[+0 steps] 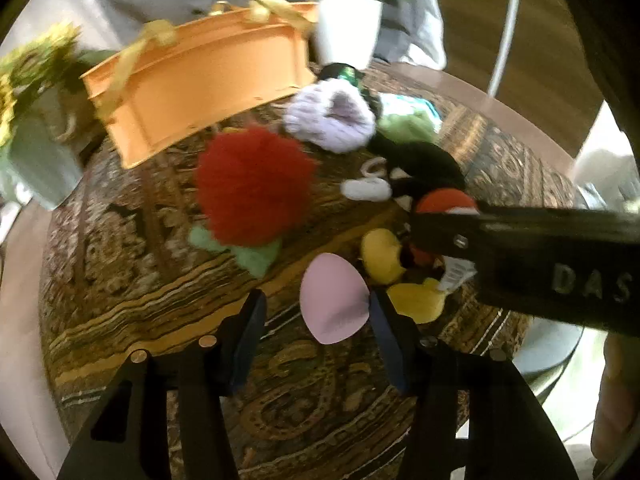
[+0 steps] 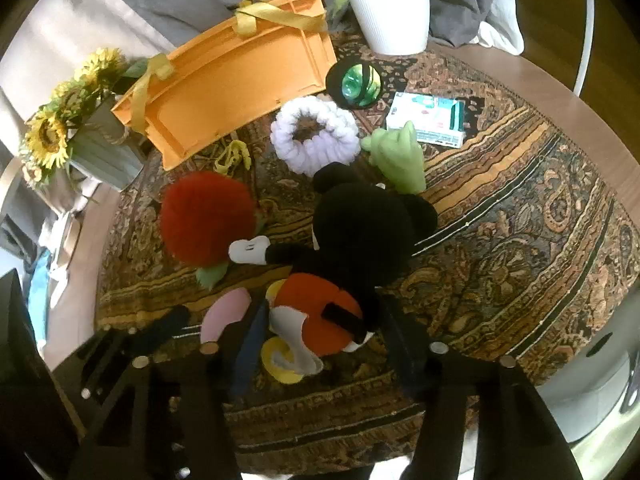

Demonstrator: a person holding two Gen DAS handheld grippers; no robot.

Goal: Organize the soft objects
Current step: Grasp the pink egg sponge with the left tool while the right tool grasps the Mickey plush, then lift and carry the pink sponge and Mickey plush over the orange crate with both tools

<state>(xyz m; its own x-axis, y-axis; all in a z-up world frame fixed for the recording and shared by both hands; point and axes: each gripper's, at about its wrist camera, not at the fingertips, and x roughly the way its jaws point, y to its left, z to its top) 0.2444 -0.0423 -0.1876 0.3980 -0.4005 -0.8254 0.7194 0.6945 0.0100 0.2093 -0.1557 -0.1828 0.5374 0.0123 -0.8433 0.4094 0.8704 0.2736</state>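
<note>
A Mickey Mouse plush (image 2: 360, 228) lies on the patterned cloth, its red shorts (image 2: 320, 316) between the fingers of my right gripper (image 2: 324, 344), which stands open around it. My left gripper (image 1: 316, 324) is open, with a pink egg-shaped puff (image 1: 334, 300) between its fingers, touching the right one. A red pompom flower (image 1: 252, 186) (image 2: 208, 216), a lilac knitted ring (image 1: 332, 120) (image 2: 314, 134) and a green plush (image 2: 400, 156) lie further back. An orange basket (image 1: 208, 80) (image 2: 236, 76) with yellow ribbons lies tipped at the back.
A white plant pot (image 2: 390, 8), a sunflower pot (image 2: 96, 148), a green-black round object (image 2: 356, 84) and a white-teal packet (image 2: 428, 118) stand around the cloth (image 2: 520, 220). The right gripper's black body (image 1: 540, 256) crosses the left wrist view.
</note>
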